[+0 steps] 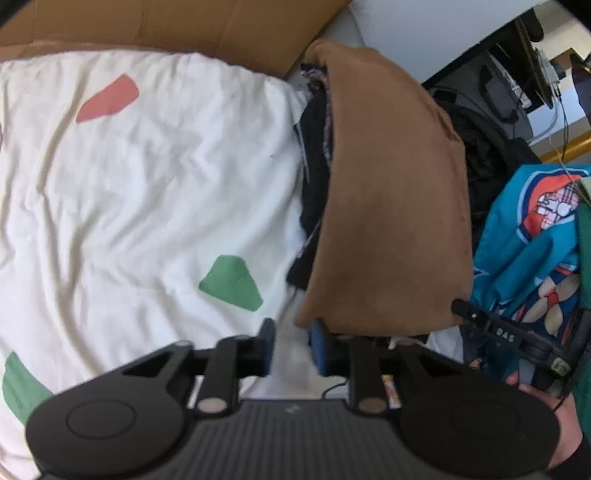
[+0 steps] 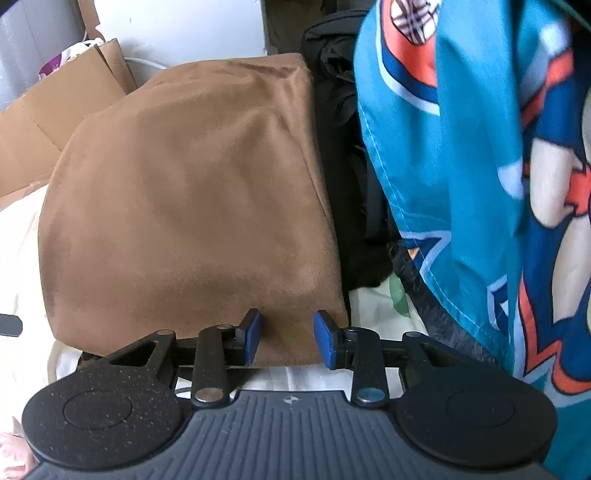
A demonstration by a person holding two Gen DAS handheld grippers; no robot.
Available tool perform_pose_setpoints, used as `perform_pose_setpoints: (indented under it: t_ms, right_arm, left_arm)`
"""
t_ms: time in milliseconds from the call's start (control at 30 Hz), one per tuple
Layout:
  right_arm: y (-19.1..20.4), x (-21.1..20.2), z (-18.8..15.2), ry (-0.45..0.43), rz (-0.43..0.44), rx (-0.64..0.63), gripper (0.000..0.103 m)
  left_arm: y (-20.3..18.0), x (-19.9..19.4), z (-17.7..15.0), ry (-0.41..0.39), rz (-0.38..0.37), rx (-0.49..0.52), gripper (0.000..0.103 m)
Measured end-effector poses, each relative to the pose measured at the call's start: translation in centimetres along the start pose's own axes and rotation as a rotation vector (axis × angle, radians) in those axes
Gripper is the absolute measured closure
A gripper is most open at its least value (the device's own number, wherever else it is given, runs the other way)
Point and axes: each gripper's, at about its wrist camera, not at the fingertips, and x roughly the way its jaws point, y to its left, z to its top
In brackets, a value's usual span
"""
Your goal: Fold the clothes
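Observation:
A folded brown garment (image 1: 391, 206) lies on top of a pile of dark clothes (image 1: 314, 177) at the right edge of a white bedcover (image 1: 147, 184). It fills the middle of the right wrist view (image 2: 192, 206). My left gripper (image 1: 291, 347) is open and empty, just in front of the brown garment's near left corner. My right gripper (image 2: 286, 338) is open, its blue pads (image 2: 253, 332) standing over the garment's near edge, holding nothing. A teal printed garment (image 2: 480, 166) hangs at the right; it also shows in the left wrist view (image 1: 532, 243).
The bedcover has red and green patches (image 1: 232, 282). Brown cardboard (image 1: 207, 26) stands behind the bed, also in the right wrist view (image 2: 55, 107). A black bag (image 2: 340, 110) and more dark cloth sit between the brown and teal garments. Desk legs and cables (image 1: 517, 85) are at far right.

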Motion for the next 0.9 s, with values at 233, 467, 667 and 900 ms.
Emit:
perform_pose_setpoints:
  t_ms: [233,467,667,900]
  right_arm:
    - [0.4,-1.5,0.4,0.018,0.016,0.095,0.021]
    - [0.8,-4.0,1.6,0.017,0.041,0.268,0.010]
    - [2.0,-6.2,2.2,0.011,0.048,0.289,0.005]
    - [2.8,-9.3,2.5,0.051,0.083,0.301,0.001]
  left_arm:
    - [-1.2,-2.4,0.5,-0.053,0.077,0.041,0.017]
    - [-2.4,-3.9,1.1,-0.070,0.170,0.053,0.010]
    - [-3.0,-6.2,1.7,-0.083,0.218,0.008,0.007]
    - [-3.8,-10.4,3.0,-0.105,0.250,-0.022,0.007]
